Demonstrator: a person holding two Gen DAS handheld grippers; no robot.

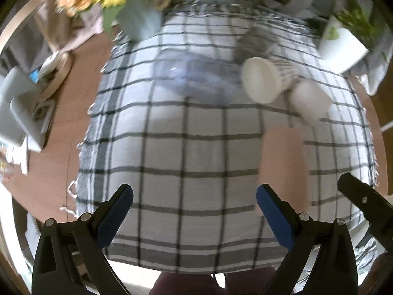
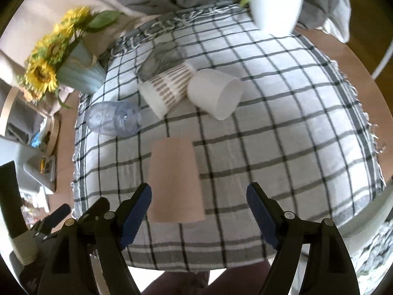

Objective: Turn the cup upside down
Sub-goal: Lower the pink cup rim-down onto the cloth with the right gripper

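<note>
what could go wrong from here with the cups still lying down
The patterned cup, white cup and grey glass lie touching, so gripping one may roll the others. The clear cup lies near the cloth's edge and could roll off. Both views are blurred, so the open right claw could clip the upside-down pink cup.

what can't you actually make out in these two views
- Pink tapered cup, right wrist view: looks upside down already; its rim is blurred.
- Clear plastic cup lying on its side, left wrist view: motion blur smears it.
- Grey glass tumbler, right wrist view: partly behind the patterned white cup.
</note>
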